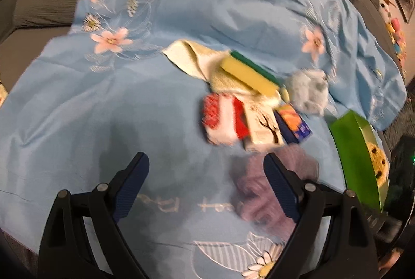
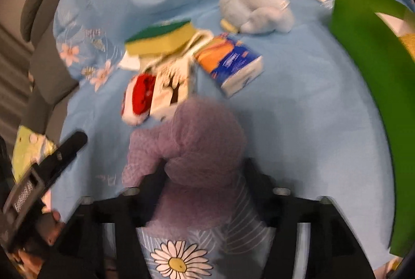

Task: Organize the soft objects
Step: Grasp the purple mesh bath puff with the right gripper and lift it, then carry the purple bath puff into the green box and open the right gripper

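A purple knitted cloth (image 2: 197,139) lies bunched on the blue sheet (image 2: 298,123), between and over the wide-apart jaws of my right gripper (image 2: 207,172). Its fingertips are hidden under the cloth. My left gripper (image 1: 206,159) hovers open over bare sheet, with the same purple cloth (image 1: 249,188) just behind its right finger (image 1: 280,188). Beyond lie a yellow-green sponge (image 1: 249,71) on a cream towel (image 1: 192,58), a red-and-white knit piece (image 1: 223,118), and a light blue plush (image 1: 308,89).
Two tissue packs sit by the knit piece: a white one (image 2: 171,89) and a blue-orange one (image 2: 230,63). A green box (image 2: 368,71) stands at the right. Grey pillows (image 1: 44,1) border the sheet on the left. The left gripper's finger (image 2: 70,146) shows at the lower left.
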A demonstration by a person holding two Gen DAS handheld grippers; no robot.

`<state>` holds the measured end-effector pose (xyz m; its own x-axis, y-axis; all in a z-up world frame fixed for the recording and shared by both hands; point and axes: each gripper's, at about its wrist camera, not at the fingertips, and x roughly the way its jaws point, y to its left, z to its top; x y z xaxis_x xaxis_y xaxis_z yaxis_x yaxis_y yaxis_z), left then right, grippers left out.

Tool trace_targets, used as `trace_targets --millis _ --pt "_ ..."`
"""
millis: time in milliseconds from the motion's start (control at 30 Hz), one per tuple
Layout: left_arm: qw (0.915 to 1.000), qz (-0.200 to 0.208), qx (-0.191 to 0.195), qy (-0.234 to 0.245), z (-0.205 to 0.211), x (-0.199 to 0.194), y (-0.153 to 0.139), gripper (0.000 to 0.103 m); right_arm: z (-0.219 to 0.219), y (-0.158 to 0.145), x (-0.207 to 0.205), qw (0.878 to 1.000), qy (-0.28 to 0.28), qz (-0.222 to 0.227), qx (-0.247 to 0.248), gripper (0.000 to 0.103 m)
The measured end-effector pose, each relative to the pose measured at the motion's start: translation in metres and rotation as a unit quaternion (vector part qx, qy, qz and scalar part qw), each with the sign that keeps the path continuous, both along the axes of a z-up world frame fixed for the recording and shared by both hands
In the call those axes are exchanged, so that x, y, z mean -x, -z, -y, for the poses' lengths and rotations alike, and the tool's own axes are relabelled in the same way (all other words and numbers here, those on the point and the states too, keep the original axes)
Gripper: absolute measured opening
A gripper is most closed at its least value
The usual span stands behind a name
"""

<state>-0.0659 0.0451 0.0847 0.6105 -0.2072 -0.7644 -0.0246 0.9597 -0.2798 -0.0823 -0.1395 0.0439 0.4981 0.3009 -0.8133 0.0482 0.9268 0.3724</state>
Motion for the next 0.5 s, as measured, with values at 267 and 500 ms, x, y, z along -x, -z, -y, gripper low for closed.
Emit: trace_targets --millis 267,500 --pt "0.9946 -0.056 0.040 0.077 0.034 -0.001 0.022 0.087 0.022 -0.017 0.009 0.997 0.029 0.056 -0.046 0.074" --pt "0.9889 -0.082 0.056 0.111 0.052 -0.002 0.039 0.037 0.007 0.003 -0.003 0.995 0.005 0.024 -0.101 0.063"
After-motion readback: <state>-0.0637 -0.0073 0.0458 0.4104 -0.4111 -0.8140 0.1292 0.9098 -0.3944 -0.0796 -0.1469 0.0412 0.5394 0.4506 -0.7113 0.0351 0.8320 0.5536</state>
